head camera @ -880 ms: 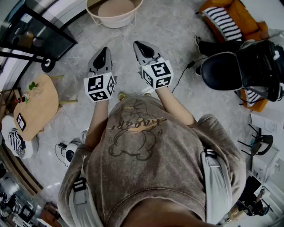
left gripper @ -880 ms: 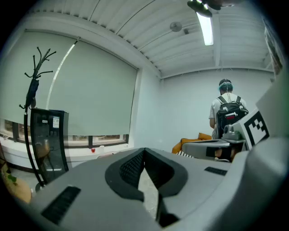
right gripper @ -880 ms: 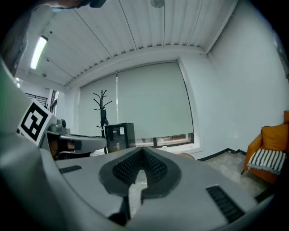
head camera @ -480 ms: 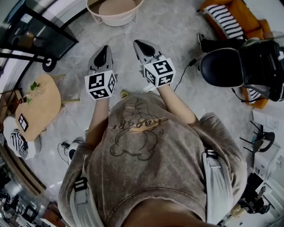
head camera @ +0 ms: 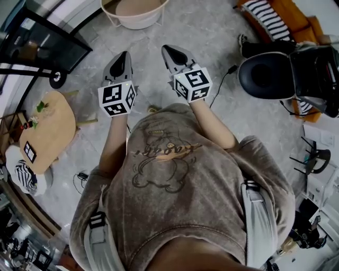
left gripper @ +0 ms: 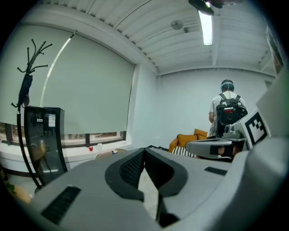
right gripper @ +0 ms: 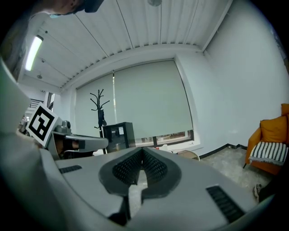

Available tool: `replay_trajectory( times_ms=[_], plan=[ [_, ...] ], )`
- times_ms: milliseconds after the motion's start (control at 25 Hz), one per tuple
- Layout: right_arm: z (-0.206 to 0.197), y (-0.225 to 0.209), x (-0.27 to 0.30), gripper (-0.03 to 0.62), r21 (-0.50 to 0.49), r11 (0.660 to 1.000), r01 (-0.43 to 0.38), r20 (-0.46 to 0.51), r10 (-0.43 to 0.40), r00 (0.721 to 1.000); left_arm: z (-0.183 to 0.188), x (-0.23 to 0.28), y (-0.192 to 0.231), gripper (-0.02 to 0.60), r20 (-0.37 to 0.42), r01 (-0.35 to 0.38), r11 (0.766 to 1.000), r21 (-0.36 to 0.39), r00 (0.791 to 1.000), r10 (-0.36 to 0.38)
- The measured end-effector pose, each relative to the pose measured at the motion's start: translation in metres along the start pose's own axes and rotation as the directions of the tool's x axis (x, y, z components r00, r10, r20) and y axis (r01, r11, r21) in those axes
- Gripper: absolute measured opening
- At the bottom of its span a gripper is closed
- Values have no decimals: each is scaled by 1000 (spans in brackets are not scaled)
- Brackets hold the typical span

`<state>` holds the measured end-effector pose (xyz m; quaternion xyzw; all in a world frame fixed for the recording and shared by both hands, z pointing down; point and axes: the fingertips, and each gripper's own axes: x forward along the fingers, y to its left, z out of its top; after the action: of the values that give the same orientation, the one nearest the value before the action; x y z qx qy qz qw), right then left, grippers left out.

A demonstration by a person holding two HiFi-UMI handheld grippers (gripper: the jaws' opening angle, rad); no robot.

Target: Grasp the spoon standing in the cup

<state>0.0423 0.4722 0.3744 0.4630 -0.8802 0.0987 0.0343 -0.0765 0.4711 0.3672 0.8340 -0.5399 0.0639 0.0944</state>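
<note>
No spoon or cup shows in any view. In the head view my left gripper (head camera: 122, 57) and right gripper (head camera: 170, 52) are held side by side at chest height over the grey floor, each with its marker cube toward the person's body. Both point forward, level into the room. In the left gripper view the dark ribbed pads (left gripper: 133, 167) of the left gripper (left gripper: 144, 151) meet at the tip with nothing between them. The right gripper (right gripper: 142, 151) looks the same in its own view, pads together and empty.
A round beige tub (head camera: 112, 13) stands on the floor ahead. A small wooden table (head camera: 50, 124) is at the left, a black glass cabinet (head camera: 37, 45) at the far left, and a black chair (head camera: 267, 77) and an orange sofa (head camera: 288, 21) at the right. A person with a backpack (left gripper: 228, 113) stands across the room.
Both grippers stay shut and side by side. The whole head view has drifted slightly, and the left gripper sits a little further left than before.
</note>
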Motion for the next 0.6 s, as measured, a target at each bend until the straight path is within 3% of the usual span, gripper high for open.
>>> replay_trajectory(
  times_ms=[600],
  plan=[
    [12,-42,63,17,10,1000,-6,16,6,1000,8,68,35,17,8,13,1000,-6,1000,-13]
  ],
)
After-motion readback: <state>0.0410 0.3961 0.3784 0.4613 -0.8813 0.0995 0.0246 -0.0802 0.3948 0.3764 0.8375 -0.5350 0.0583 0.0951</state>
